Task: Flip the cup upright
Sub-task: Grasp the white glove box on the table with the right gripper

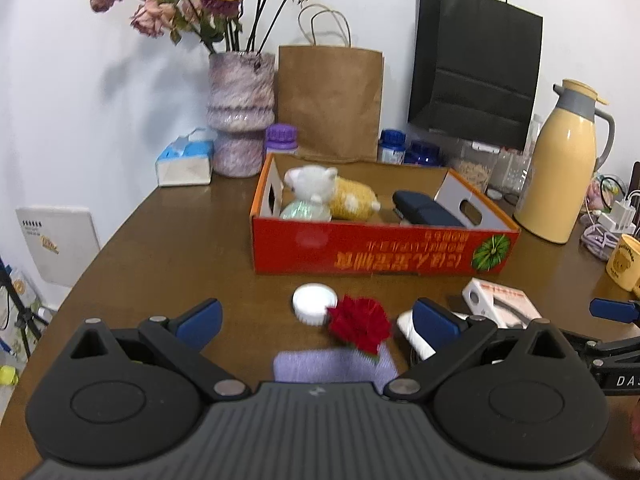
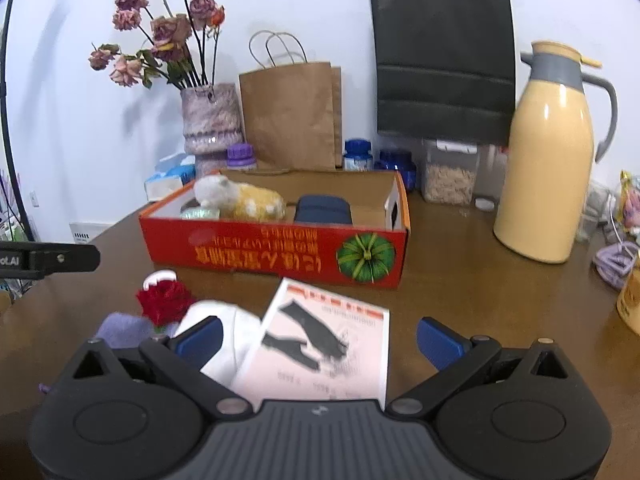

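Note:
A white cup [image 2: 224, 322] lies on its side on the brown table [image 2: 460, 280], just past the left finger of my right gripper [image 2: 320, 334], which is open and empty. In the left wrist view the same cup [image 1: 410, 330] is partly hidden behind the right finger of my left gripper [image 1: 318, 316], also open and empty. A pink-and-white glove box [image 2: 328, 340] lies between the right gripper's fingers, leaning over the cup. A yellow bear mug [image 1: 622, 264] stands upright at the far right.
A red rose [image 1: 360, 324] on a purple knitted piece [image 1: 332, 364] and a white lid [image 1: 314, 300] lie by the cup. Behind is a red cardboard box [image 1: 380, 248] holding a plush toy. A yellow thermos [image 2: 548, 160], vase [image 1: 240, 112] and paper bags line the wall.

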A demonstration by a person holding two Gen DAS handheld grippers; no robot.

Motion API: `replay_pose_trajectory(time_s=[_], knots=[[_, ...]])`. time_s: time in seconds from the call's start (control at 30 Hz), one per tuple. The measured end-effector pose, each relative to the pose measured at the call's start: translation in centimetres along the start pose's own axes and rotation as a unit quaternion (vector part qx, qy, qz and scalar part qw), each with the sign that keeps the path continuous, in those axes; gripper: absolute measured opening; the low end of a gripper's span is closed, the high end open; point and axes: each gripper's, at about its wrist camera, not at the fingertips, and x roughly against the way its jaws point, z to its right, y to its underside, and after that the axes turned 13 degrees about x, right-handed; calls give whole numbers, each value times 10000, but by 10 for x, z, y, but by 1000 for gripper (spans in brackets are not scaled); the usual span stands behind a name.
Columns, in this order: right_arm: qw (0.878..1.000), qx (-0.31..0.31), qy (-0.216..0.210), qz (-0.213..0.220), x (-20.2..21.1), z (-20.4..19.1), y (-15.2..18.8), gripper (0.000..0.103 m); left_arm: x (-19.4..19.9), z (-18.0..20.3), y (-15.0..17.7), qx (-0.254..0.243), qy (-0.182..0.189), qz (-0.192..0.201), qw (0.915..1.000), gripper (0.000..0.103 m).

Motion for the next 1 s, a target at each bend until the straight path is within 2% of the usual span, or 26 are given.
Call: replay_pose_trajectory(time_s=[0.3, 0.5, 0.8, 1.0], knots=[[9995, -79, -118, -284, -1, -2, 11, 103, 9, -11, 13, 101, -118, -152, 9998, 103], [9973, -304, -293, -601, -23, 1, 6, 103, 11, -11, 16, 109, -140, -212, 9996, 103], [9923, -617, -282, -1032, -58, 8, 9, 103, 9, -11, 19, 173, -209, -287, 9992, 103], [9920, -756, -348, -950, -61, 12, 16, 102, 3, -9, 21, 199, -264, -379, 9987, 103]])
